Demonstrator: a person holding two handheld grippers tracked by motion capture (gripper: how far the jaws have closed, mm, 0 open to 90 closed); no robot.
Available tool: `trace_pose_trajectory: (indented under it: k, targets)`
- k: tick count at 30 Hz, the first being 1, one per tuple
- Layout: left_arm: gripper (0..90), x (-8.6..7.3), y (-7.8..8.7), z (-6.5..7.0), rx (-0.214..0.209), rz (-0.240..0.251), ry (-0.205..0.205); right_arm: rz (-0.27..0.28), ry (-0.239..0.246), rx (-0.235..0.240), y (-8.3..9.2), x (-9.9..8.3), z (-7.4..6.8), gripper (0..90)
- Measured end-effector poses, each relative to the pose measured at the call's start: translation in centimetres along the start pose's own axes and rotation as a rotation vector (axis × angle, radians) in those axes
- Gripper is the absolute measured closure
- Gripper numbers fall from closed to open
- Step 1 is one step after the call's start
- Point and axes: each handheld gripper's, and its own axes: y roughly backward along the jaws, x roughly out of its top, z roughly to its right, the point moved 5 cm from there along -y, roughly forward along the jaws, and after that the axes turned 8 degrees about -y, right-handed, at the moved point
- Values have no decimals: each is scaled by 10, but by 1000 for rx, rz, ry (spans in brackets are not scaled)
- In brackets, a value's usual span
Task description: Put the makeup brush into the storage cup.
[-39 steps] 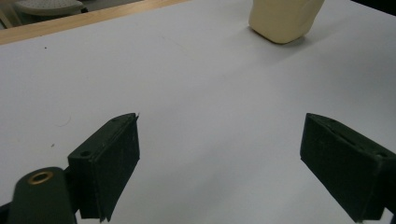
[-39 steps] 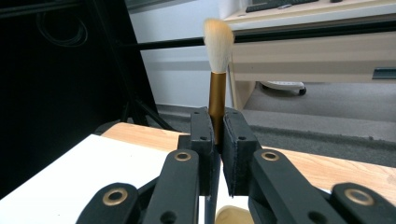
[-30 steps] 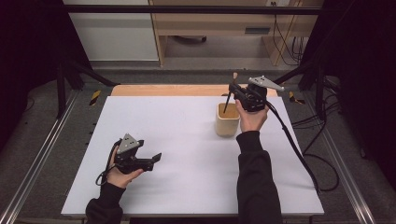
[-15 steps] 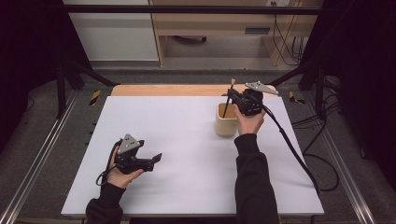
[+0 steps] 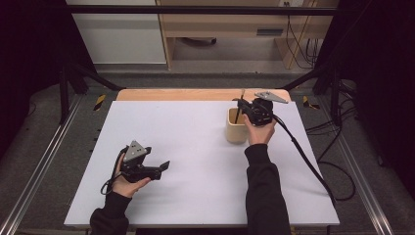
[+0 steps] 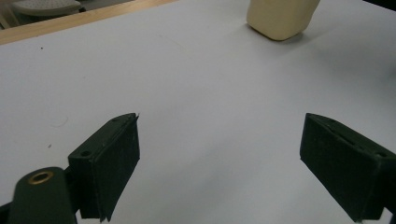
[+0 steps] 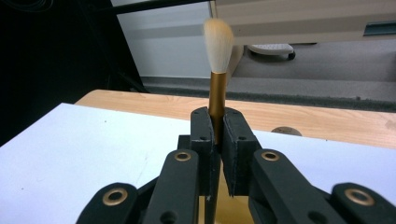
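- Over the far right part of the white table sheet [image 5: 195, 147], the right gripper [image 5: 243, 108] hangs just above a cream, square-sided holder cup [image 5: 236, 128], its jaws pressed tight on the gold ferrule of a soft-bristled makeup brush [image 7: 217, 70].
- Seen along the right gripper [image 7: 215, 140] in its own view, the brush stands upright with its pale tuft pointing up; the dark handle — visible from above as a thin black line [image 5: 237, 116] — runs down into the mouth of the cup.
- Whether the handle's end already rests on the cup's floor cannot be told from these views.
- Well apart from the cup, toward the near left of the sheet, the left gripper [image 5: 159, 169] sits idle in the person's hand, jaws spread wide over bare white surface with nothing between them.
- From the left gripper [image 6: 224, 163] view, the cup [image 6: 282, 18] appears far off at the top edge.
- Judged from this — the brush looks most of the way home: lifted, aligned, partly sunk in the cup. What seems left is to lower it fully, release the pinch and draw the gripper clear.
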Motion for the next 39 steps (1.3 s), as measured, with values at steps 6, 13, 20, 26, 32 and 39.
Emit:
trace_pose_trajectory:
  k: [6, 13, 20, 26, 32, 39]
  targets:
    - [115, 0, 0, 0, 0, 0, -3, -13, -13, -18, -4, -7, 4, 842]
    - [115, 0, 0, 1, -5, -4, -2, -31, -16, -35, -7, -15, 9, 841]
    - [115, 0, -1, 1, -7, -5, -5, -46, -22, -49, -11, -21, 11, 840]
    - [115, 0, -1, 1, -8, -6, -5, -46, -21, -57, -12, -23, 13, 838]
    - [115, 0, -1, 1, -8, -6, -5, -41, -9, -69, -11, -24, 15, 805]
    - [115, 0, 0, 1, -7, -6, -4, -23, 3, -69, -2, -22, 16, 723]
